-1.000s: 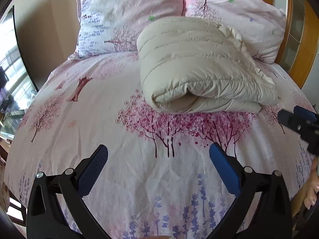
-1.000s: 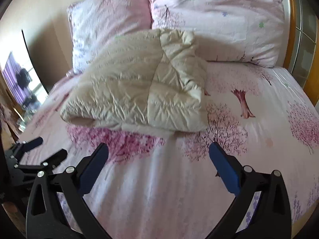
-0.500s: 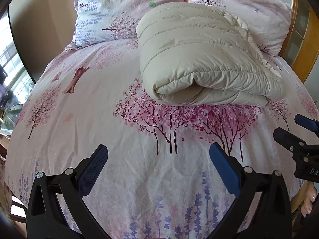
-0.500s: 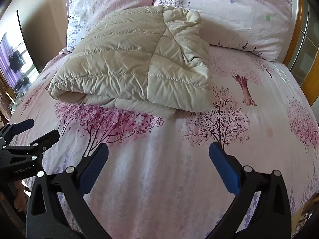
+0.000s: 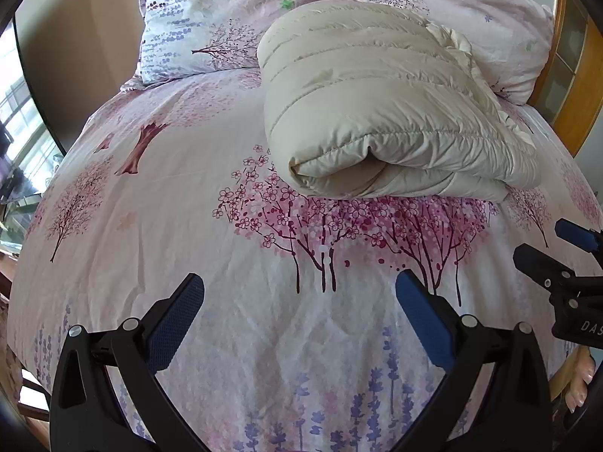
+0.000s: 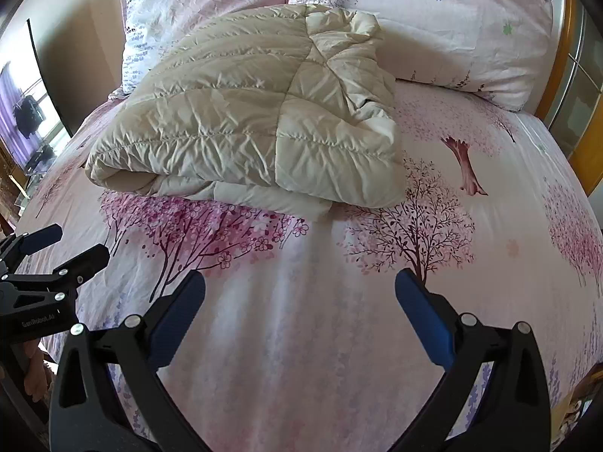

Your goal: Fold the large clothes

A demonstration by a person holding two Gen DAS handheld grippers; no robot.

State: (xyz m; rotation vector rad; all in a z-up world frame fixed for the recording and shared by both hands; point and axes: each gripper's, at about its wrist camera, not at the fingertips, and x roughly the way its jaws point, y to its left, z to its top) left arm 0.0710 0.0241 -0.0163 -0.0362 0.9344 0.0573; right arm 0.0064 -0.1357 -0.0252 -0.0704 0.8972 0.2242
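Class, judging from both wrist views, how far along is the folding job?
Done: the cream coat lies folded in a thick bundle on the bed, near the pillows. In hand: nothing; the left gripper and right gripper are both open and empty, short of the coat. Left: perhaps tidying its loose corner; otherwise little shows.

Underside of folded jacket hidden; pillows cut off at top edge.
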